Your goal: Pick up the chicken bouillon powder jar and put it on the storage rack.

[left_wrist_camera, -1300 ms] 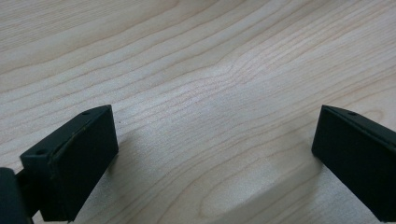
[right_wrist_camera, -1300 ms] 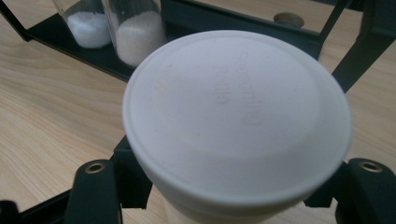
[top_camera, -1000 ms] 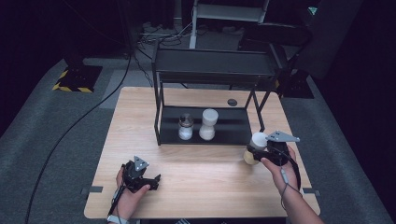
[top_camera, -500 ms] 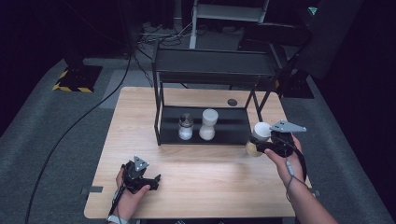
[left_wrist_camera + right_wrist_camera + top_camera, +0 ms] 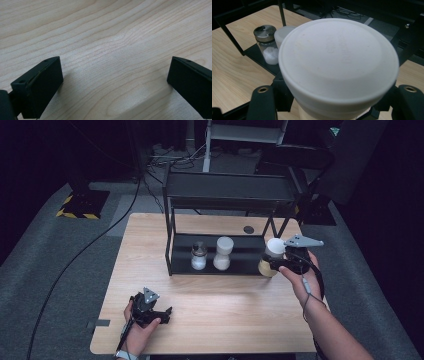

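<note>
High view has the right gripper (image 5: 278, 265) clamped on a white-lidded jar (image 5: 270, 255), held off the table (image 5: 150, 250) by the rack's (image 5: 230, 195) right post. Clip that post and it could twist loose. Left gripper (image 5: 160, 312) sits with jaws apart, empty.

No text, label, brand or number can be read in any of the views. The white lid (image 5: 338, 61) of the jar carries only faint embossed marks, too weak to read. On the floor at the far left, a plate (image 5: 80, 205) has yellow and black warning stripes along its edge, which is a sign without any words.
</note>
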Demonstrator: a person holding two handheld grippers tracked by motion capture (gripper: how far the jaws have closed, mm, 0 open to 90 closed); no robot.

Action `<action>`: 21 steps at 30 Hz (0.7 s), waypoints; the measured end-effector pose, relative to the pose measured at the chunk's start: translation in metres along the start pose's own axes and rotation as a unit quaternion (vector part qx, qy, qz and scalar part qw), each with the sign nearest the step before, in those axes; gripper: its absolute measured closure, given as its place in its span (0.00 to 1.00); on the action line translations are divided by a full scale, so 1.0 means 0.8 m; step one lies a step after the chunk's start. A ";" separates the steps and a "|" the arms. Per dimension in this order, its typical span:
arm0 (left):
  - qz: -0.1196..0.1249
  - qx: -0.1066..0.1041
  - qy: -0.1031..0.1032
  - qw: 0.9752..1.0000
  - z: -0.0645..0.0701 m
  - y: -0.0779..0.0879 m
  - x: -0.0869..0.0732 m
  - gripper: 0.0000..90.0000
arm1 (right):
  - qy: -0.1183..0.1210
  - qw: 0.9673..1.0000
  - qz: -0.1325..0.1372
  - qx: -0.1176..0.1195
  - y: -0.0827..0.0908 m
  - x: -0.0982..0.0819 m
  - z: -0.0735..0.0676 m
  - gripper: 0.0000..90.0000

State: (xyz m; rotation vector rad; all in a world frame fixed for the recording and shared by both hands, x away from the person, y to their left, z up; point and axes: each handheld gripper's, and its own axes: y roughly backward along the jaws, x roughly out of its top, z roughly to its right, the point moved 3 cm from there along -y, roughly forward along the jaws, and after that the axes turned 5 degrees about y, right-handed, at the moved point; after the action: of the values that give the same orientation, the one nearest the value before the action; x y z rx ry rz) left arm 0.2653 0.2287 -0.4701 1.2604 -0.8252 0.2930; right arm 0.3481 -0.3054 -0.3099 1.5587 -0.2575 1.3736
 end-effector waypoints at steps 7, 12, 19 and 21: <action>0.000 0.000 0.000 1.000 0.000 0.000 0.000 0.00 | 0.004 1.000 0.003 0.005 -0.016 0.014 0.006 0.38; 0.000 0.000 0.000 1.000 0.000 0.000 0.000 0.00 | 0.006 1.000 0.002 0.008 -0.031 0.020 0.010 0.38; 0.000 0.000 0.000 1.000 0.000 0.000 0.000 0.00 | 0.002 1.000 0.001 0.015 -0.055 0.023 0.015 0.38; 0.000 0.000 0.000 1.000 0.000 0.000 0.000 0.00 | 0.001 1.000 0.002 0.017 -0.063 0.022 0.017 0.38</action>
State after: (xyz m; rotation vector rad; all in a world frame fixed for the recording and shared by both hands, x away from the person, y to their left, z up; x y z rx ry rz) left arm 0.2654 0.2286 -0.4700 1.2608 -0.8250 0.2929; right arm 0.3980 -0.2839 -0.3196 1.5847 -0.2368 1.3887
